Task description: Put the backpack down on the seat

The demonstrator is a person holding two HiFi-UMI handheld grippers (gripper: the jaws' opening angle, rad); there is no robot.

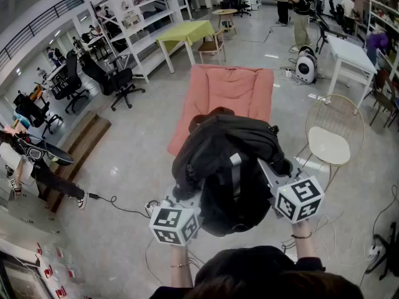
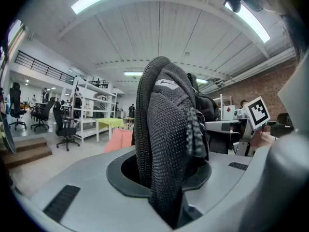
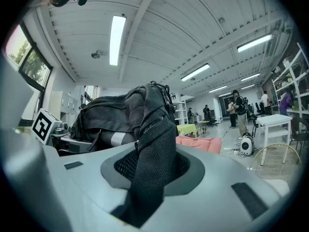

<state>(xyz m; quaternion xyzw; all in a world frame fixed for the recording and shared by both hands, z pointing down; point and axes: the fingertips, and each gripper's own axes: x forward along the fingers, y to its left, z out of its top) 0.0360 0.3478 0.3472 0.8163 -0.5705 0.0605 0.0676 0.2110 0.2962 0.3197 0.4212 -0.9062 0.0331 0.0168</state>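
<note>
A black backpack [image 1: 227, 164] hangs in the air between both grippers, over the near end of a low pink seat [image 1: 224, 92]. My left gripper [image 1: 189, 198] is shut on a black mesh strap [image 2: 166, 144] at the backpack's left side. The right gripper [image 1: 269, 170] is shut on another mesh strap [image 3: 152, 163] at its right side. In the right gripper view the bag's body [image 3: 108, 112] bulges to the left, with the pink seat [image 3: 200, 143] low behind it. The left gripper view also shows the pink seat [image 2: 118, 139] beyond the strap.
A gold wire chair with a white pad [image 1: 333, 139] stands right of the seat. White shelves [image 1: 143, 23], a yellow-green table [image 1: 184, 33] and black office chairs [image 1: 118, 80] are at the far left. A white table [image 1: 352, 55] is at the far right. Cables [image 1: 118, 207] lie on the floor.
</note>
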